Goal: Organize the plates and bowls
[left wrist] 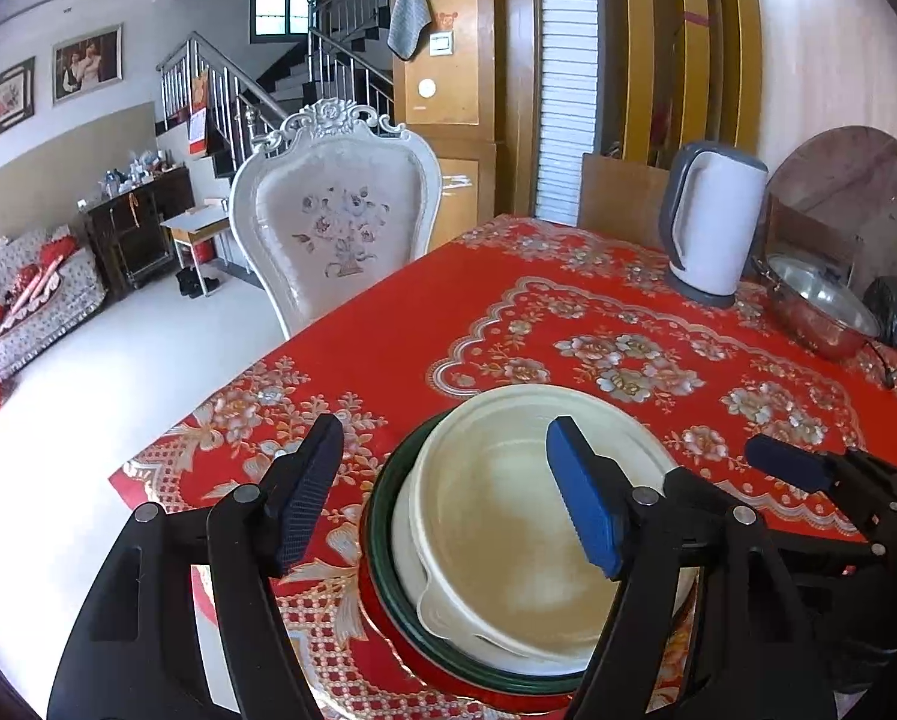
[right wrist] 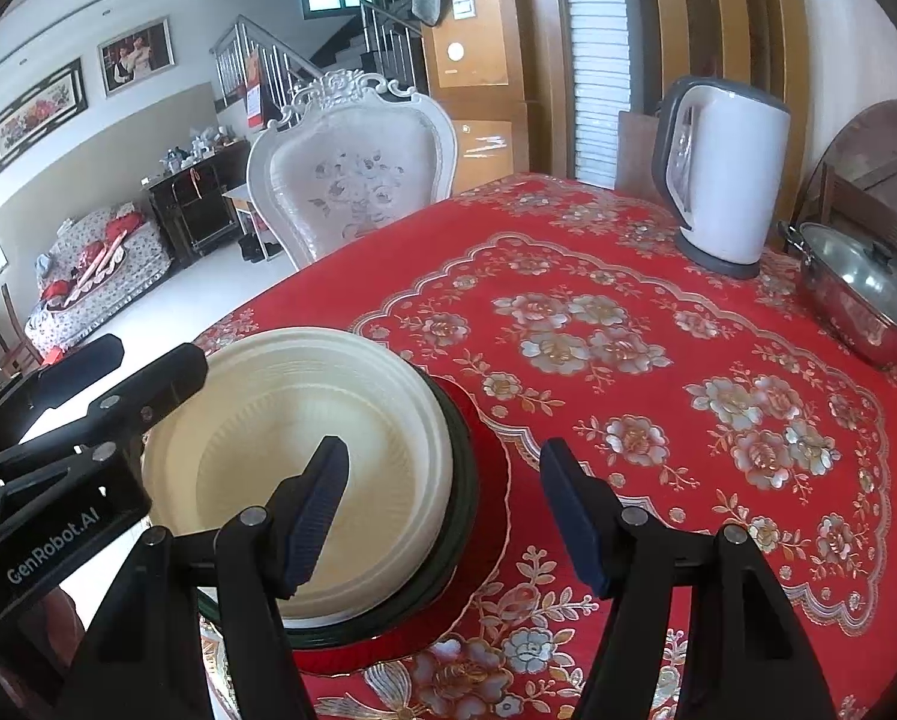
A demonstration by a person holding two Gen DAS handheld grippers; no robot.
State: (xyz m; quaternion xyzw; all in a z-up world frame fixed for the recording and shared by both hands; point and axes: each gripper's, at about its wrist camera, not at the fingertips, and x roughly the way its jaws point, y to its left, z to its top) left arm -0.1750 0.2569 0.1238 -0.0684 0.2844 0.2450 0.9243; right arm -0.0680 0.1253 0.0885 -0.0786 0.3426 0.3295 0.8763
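While your two tools hover over the stack near the table's (left wrist: 568, 312) front edge, the scene reads from left to right like this: a white carved chair (left wrist: 334, 222) stands pushed up to the far side, then comes your left hand-held gripper (left wrist: 442, 492), its jaws parted and holding nothing, one finger outside the stack and the other over the cream bowl (left wrist: 508, 516). That bowl sits nested in a cream plate (right wrist: 412, 420), which rests on a dark green plate (right wrist: 463, 480) and a red plate (right wrist: 496, 468), likely piled by size so they stack steadily: one bowl and three plates, as far as can be counted. Your right hand-held gripper (right wrist: 442, 510) follows, also parted and empty, straddling the stack's right rim. Farther right stand one white kettle (right wrist: 724, 174) and one steel pot (right wrist: 868, 294), well apart from the stack.
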